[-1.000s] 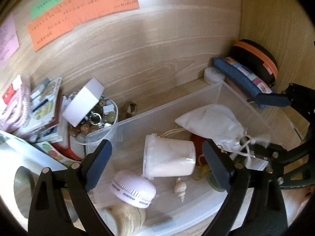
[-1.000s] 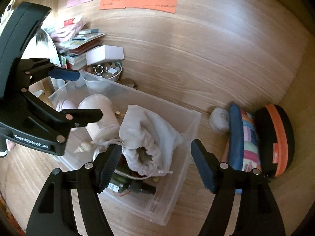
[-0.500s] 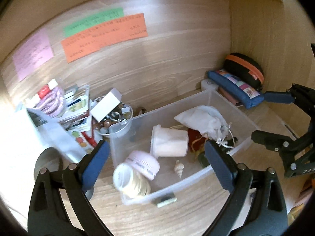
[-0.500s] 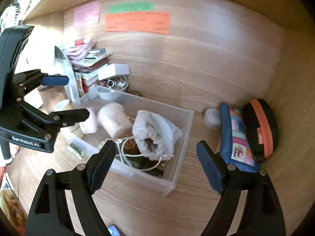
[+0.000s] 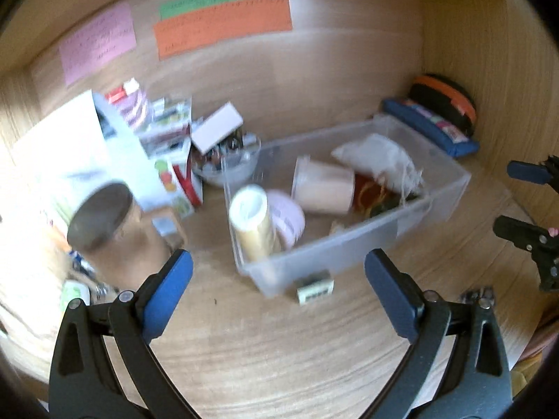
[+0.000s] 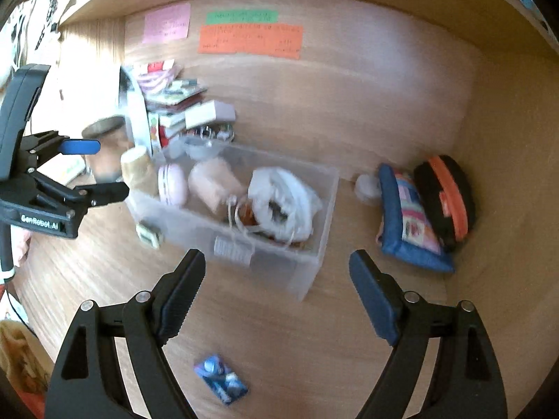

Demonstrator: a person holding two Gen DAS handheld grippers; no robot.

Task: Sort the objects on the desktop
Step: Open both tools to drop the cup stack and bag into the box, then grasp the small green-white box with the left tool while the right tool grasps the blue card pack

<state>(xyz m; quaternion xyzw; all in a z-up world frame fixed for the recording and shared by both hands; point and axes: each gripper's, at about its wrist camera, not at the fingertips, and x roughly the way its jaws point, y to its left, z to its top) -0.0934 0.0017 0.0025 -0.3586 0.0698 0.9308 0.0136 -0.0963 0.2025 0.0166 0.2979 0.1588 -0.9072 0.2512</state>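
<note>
Already several items are gathered in the clear plastic bin (image 6: 316, 188), while a small blue packet (image 6: 220, 379) is left out and both tongs are held apart, empty.

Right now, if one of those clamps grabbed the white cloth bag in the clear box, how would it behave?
The white drawstring bag looks soft and crumpled, so it would probably sag and squash, not hold shape. Its loose cords might snag on neighbouring items in the clear box. It is likely light, though its contents are hidden.

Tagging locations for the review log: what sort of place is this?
Probably a home desk nook under a shelf: paper notes stuck on the wood back panel, stacked books, and a clear bin of small items.
</note>
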